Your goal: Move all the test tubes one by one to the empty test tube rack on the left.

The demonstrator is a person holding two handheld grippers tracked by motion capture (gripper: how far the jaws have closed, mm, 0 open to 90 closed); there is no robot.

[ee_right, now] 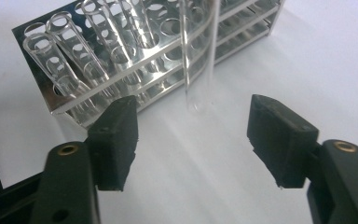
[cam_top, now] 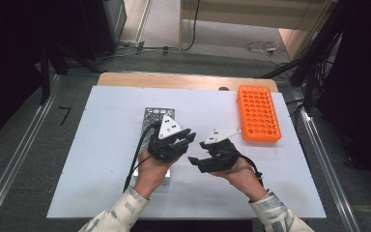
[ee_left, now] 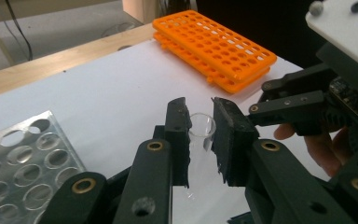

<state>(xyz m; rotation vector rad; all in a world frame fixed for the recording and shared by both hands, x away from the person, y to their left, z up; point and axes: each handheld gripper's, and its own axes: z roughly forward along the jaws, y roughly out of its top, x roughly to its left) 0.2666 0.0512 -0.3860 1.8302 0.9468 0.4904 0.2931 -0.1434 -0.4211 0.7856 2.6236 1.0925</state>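
My left gripper [ee_left: 200,135] is shut on a clear glass test tube [ee_left: 201,127], gripped near its open rim; in the high view this gripper [cam_top: 189,139] hovers over the middle of the white mat. The tube [ee_right: 198,60] hangs upright just beyond my right gripper [ee_right: 193,135], whose jaws stand wide open with nothing touching the pads. In the high view the right gripper [cam_top: 195,162] sits close to the right of the left one. A clear acrylic rack [ee_right: 121,79] holding several empty tubes stands behind the hanging tube.
An orange tube rack [cam_top: 258,113] with empty holes lies at the mat's far right. The clear rack [cam_top: 150,116] stands left of centre, partly under my left hand. The white mat [cam_top: 101,145] covers a wooden table; cables lie on the floor beyond.
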